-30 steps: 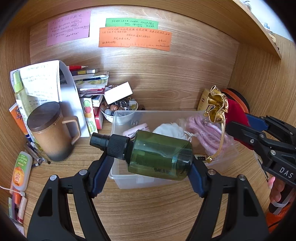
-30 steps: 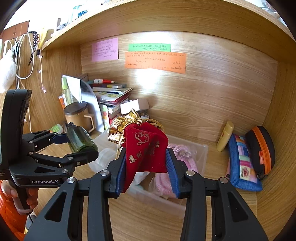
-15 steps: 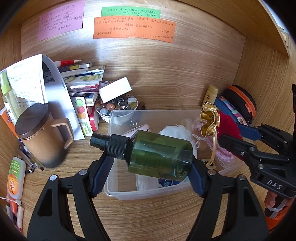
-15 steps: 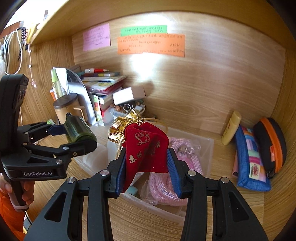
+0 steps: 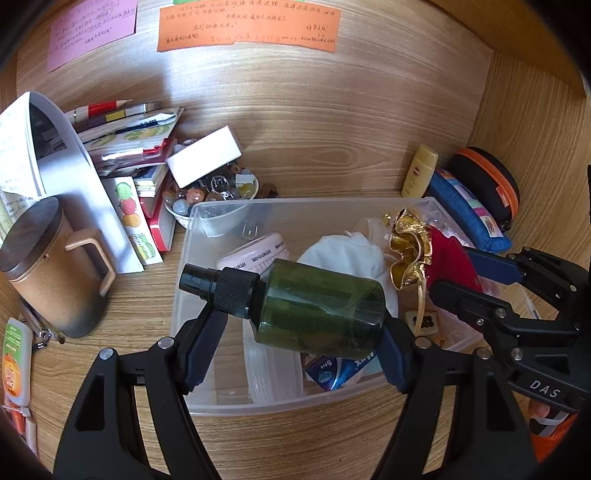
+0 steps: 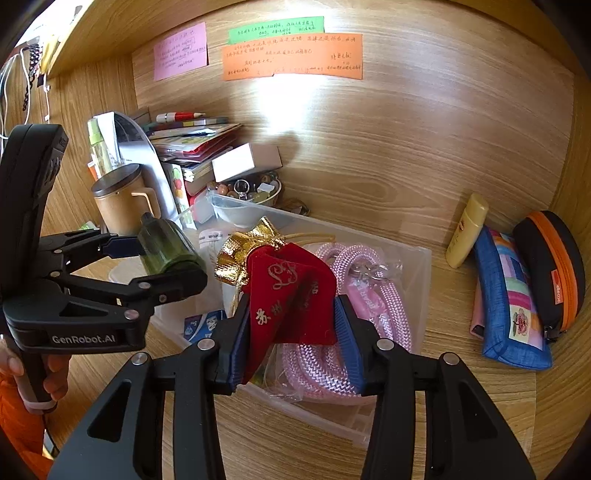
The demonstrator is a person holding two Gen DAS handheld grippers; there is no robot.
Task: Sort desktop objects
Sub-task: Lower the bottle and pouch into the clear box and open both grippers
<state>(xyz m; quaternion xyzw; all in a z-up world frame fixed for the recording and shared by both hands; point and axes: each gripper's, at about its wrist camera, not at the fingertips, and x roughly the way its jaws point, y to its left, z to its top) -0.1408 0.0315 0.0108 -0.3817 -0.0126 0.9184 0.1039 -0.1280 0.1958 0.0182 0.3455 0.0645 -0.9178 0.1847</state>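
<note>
While the left gripper (image 5: pixel 299 328) clamps a green spray bottle (image 5: pixel 317 306) lengthwise, cap at one pad and base at the other, the bottle hangs sideways above the near part of a clear plastic bin (image 5: pixel 258 402). The right gripper (image 6: pixel 291 328) stands narrower, its jaws having just eased apart a little, yet a red pouch (image 6: pixel 291 295) with a gold ruffled mouth still sits pinched between the blue pads over the bin's right side. Inside the bin lie a pink rope (image 6: pixel 369 273), a white cloth (image 5: pixel 343 251) and a small blue packet (image 5: pixel 332 369). It rests on a wooden desk (image 5: pixel 147 295) in a wooden alcove, coloured notes (image 5: pixel 247 26) stuck on the back wall. Left of the bin stand a brown mug (image 5: pixel 48 269), stacked books (image 5: pixel 129 136) and a bowl of beads (image 5: pixel 207 192); right of it, a yellow tube (image 6: pixel 467 229) and two pouches (image 6: pixel 509 299).
</note>
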